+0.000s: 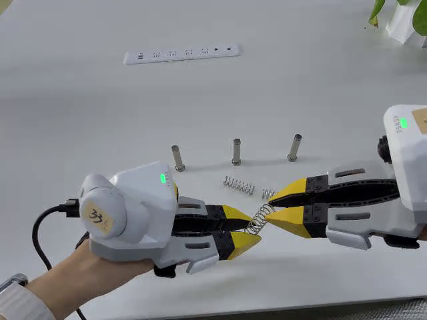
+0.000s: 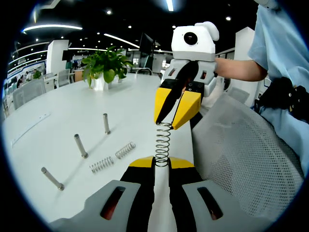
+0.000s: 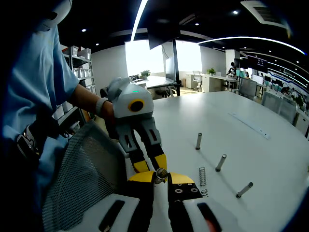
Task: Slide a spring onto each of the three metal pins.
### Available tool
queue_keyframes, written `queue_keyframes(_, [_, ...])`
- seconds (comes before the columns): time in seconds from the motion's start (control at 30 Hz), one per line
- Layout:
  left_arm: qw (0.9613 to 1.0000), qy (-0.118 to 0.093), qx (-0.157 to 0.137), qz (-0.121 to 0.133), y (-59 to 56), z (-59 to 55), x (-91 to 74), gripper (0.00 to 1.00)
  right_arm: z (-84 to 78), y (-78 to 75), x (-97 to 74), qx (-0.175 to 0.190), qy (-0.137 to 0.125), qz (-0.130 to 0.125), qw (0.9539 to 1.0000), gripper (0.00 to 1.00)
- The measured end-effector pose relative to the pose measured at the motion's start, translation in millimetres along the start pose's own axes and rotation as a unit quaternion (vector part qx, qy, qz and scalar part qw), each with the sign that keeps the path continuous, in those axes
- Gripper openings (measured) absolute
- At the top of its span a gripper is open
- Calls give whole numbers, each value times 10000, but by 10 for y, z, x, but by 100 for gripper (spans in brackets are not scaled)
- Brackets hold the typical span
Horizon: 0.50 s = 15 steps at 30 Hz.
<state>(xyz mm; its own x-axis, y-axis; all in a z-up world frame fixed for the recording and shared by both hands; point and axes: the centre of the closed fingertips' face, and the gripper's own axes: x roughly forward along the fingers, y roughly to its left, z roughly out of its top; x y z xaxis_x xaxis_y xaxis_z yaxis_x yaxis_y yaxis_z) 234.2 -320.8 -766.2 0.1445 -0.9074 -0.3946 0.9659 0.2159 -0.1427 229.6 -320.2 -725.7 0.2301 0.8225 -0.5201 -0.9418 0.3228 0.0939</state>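
Three upright metal pins (image 1: 177, 158) (image 1: 236, 151) (image 1: 294, 147) stand bare in a row on the white table. Just in front of them lie two loose springs (image 1: 239, 185) (image 1: 269, 193). A third spring (image 1: 260, 219) hangs above the table between both grippers. My left gripper (image 1: 252, 229) is shut on its near end, and my right gripper (image 1: 271, 204) pinches its other end. In the left gripper view the held spring (image 2: 162, 142) runs from my left gripper (image 2: 161, 163) up to the right gripper's yellow tips (image 2: 169, 121). In the right gripper view this spring (image 3: 161, 173) shows end-on.
A white power strip (image 1: 182, 53) lies at the back of the table, and a potted plant (image 1: 400, 17) stands at the far right corner. A black cable (image 1: 40, 230) trails from the left gripper. A mesh chair (image 2: 241, 145) sits beside the table's front edge (image 1: 267, 307).
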Motion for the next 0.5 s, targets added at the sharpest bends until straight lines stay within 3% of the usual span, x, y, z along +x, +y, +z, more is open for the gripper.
queue_keyframes(0.5, [9999, 26, 108, 11, 5, 17, -22, 6, 4, 3, -11, -61, 26, -9, 10000, 6])
